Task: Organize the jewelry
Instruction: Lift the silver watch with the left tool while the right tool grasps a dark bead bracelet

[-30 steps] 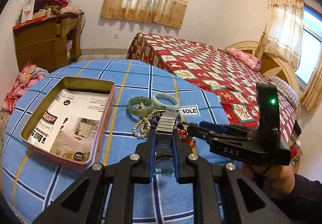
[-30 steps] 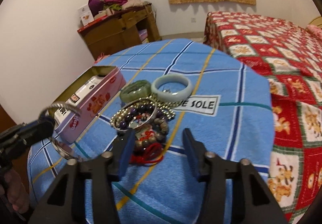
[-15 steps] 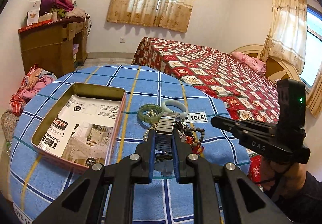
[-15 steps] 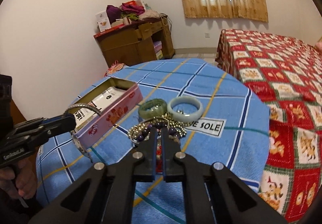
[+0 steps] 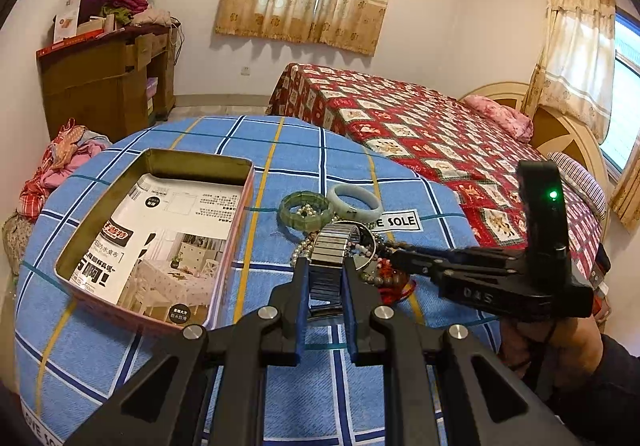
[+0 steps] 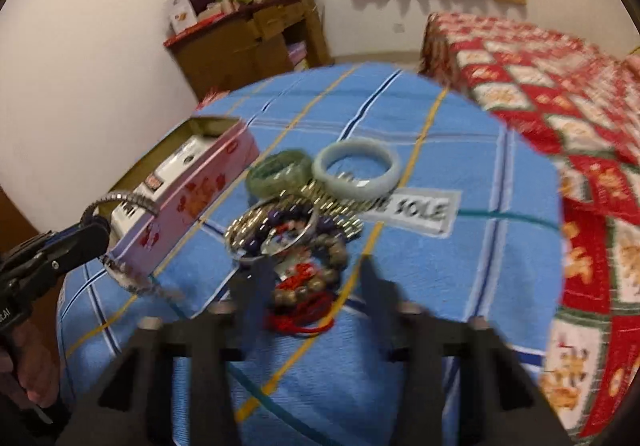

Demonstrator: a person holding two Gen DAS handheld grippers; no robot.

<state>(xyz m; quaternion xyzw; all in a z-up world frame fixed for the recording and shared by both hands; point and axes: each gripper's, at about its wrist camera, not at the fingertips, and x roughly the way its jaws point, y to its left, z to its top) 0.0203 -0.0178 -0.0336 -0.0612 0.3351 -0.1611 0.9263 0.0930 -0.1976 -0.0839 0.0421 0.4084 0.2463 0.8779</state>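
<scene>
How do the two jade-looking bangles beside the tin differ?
The dark green segmented bangle is mottled and made of separate blocks; the pale grey-green smooth bangle is one solid ring. The dark one lies nearer the pink rectangular tin, the pale one farther. Both lie flat on the blue checked cloth, side by side.

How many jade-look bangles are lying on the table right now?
2. The dark green bangle lies beside the pink tin; the pale bangle sits just right of it, by the "SOLE" label. The bead pile might hide others.
</scene>
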